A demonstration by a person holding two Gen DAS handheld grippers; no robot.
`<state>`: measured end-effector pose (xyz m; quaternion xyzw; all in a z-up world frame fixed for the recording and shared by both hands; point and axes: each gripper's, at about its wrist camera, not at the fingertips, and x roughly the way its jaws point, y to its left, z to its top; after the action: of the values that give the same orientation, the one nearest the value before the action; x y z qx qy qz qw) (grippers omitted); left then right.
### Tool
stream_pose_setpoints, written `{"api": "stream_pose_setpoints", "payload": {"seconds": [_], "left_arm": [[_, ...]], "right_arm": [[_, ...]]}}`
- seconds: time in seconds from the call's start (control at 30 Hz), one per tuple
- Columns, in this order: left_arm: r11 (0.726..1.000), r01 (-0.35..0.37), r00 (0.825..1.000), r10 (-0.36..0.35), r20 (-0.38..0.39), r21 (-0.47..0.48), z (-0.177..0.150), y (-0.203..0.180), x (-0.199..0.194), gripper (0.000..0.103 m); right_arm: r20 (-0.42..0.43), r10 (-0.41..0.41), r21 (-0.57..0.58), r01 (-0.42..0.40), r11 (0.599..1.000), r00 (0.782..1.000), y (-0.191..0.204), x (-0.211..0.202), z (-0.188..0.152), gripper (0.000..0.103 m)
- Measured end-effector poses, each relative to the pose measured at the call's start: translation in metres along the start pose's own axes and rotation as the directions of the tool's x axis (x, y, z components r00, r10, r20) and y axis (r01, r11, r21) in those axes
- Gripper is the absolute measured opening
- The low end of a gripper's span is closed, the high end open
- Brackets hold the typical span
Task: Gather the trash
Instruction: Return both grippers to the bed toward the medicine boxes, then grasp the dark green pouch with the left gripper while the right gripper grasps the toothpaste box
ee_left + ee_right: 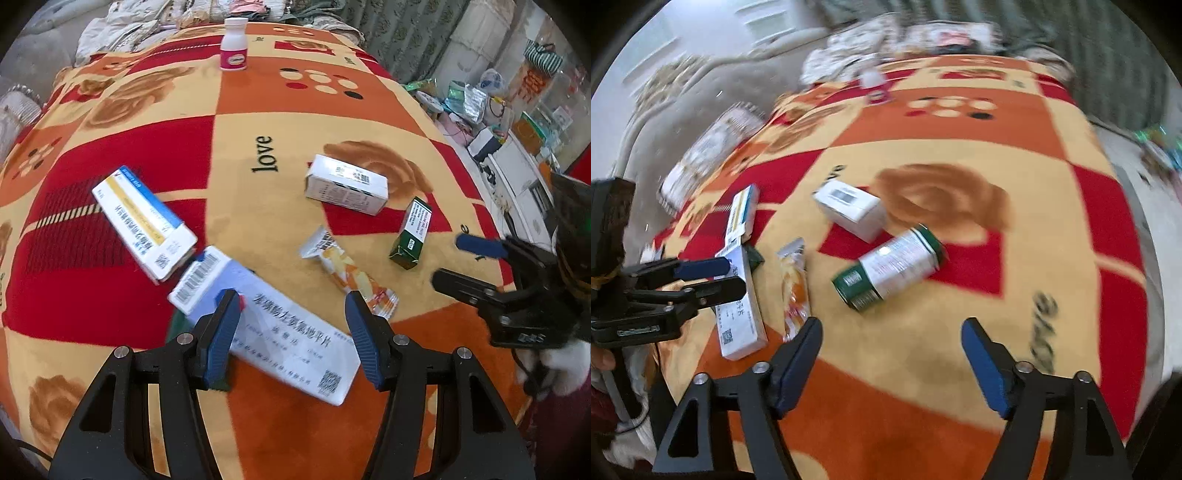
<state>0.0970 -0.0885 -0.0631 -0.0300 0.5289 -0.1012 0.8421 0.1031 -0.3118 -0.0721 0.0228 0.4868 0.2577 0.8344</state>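
A: How far along were you?

B: Barely started, I'd judge. Your left gripper (291, 314) hung with jaws spread over the long white box (266, 328) at lower centre, not pinching it. Your right gripper (890, 332) was spread too, empty, the green pack (890, 267) just above it in frame.

A: What was left?

B: All of it lay on the blanket (258, 110): the blue-striped box (144, 221) at left, the snack wrapper (347, 273), the small white box (347, 184), the pink bottle (233, 44) at top. No bin showed.

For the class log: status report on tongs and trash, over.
Left tongs open over long white box. Right tongs open, empty, short of green packet. Snack wrapper lies between them. Nothing collected.
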Motion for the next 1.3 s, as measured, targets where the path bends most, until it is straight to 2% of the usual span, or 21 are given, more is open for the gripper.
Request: {"api": "stream_pose_setpoints", "payload": {"seconds": [0.17,0.33,0.5,0.57,0.63,0.87,1.0,1.3], "left_arm": [[0.999,0.018,1.000,-0.018,-0.009,-0.034,-0.001,0.009,-0.005,0.058],[0.996,0.050,0.999,-0.051,-0.013,-0.068,0.001,0.016,-0.009,0.058],[0.992,0.055,0.998,-0.057,-0.016,-0.110,-0.007,0.027,-0.018,0.058],[0.991,0.059,0.998,-0.061,-0.015,-0.117,-0.013,0.030,-0.023,0.058],[0.991,0.064,0.998,-0.065,-0.009,-0.120,-0.018,0.033,-0.028,0.058],[0.986,-0.004,1.000,0.003,-0.009,-0.168,-0.033,0.068,-0.037,0.058],[0.987,-0.054,0.997,0.046,-0.057,-0.151,-0.040,0.079,-0.025,0.058],[0.999,-0.018,0.998,0.016,-0.053,-0.043,-0.030,0.061,0.004,0.058]], "right_arm": [[-0.024,-0.046,-0.185,0.041,0.982,0.999,0.014,0.019,0.017,0.083],[-0.059,-0.044,-0.234,0.029,0.972,0.997,0.005,0.037,0.029,0.085],[-0.078,0.005,-0.205,-0.021,0.979,0.997,-0.002,0.046,0.035,0.085],[-0.054,0.004,-0.195,-0.014,0.981,0.999,-0.002,0.045,0.035,0.077],[-0.035,0.009,-0.189,-0.015,0.982,0.999,-0.001,0.043,0.034,0.076],[-0.003,0.000,-0.172,0.000,0.985,1.000,0.000,0.032,0.027,0.075],[0.026,0.022,-0.135,-0.018,0.991,0.999,-0.002,0.019,0.022,0.075],[0.023,0.000,-0.144,0.004,0.990,1.000,0.007,0.003,0.010,0.075]]}}
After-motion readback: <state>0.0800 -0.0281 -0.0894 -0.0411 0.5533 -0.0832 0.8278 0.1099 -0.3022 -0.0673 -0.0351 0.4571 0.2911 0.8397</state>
